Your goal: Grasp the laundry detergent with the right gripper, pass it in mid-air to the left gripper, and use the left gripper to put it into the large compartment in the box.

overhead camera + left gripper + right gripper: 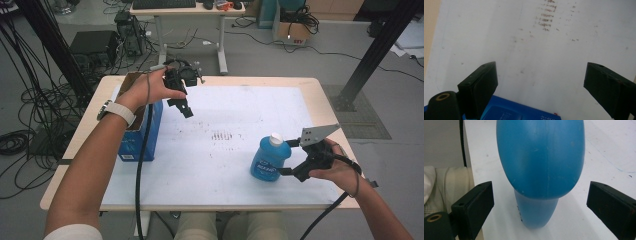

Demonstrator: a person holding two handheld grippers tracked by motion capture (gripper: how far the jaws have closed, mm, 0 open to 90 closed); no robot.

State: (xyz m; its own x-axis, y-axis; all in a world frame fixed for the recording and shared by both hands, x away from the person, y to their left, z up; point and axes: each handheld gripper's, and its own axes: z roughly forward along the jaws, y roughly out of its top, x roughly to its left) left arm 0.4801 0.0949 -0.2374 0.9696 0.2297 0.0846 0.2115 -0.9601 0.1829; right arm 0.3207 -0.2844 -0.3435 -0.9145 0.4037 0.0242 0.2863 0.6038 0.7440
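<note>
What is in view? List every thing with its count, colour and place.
bottle: 1, blue with a white cap, upright on the white mat at the right, between the right gripper's open jaws
box: 1, blue, open-topped, at the table's left edge
mat: 1, white, scuffed, covers most of the table
table: 1, light wood
desk: 1, pale, behind the table
left gripper: 1, black, open, above the mat near the box
right gripper: 1, black, open around the bottle
</note>
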